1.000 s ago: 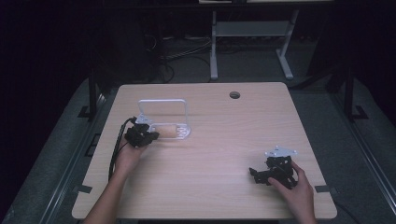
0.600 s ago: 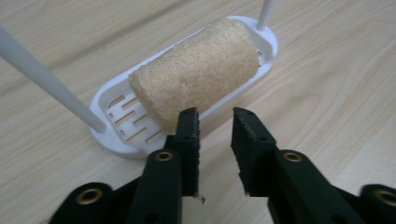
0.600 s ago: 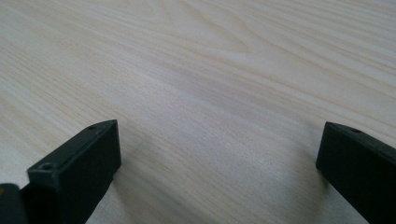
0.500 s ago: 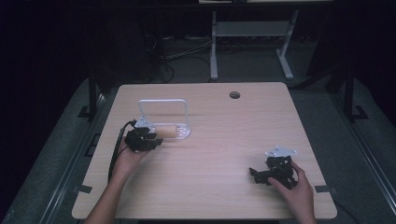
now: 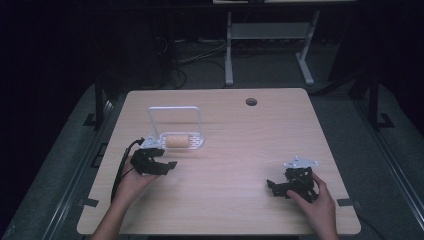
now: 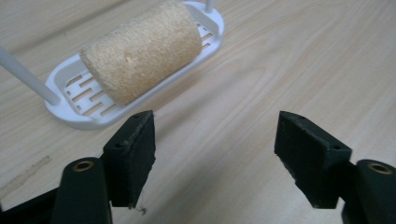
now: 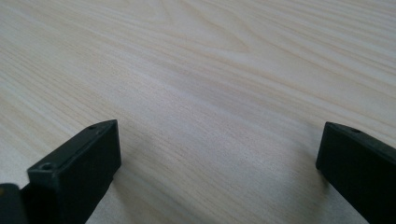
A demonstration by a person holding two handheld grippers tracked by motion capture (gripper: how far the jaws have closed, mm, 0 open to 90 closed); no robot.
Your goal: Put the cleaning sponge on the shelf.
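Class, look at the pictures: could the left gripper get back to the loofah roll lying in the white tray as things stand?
Probably yes. The left gripper is open, and only bare table lies between it and the loofah roll in the white tray.

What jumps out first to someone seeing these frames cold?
The tan loofah roll lying in the white slotted tray left of the table's middle. Just in front of it the left gripper has just been opening, nothing between its jaws. The right gripper sits open near the table's front right.
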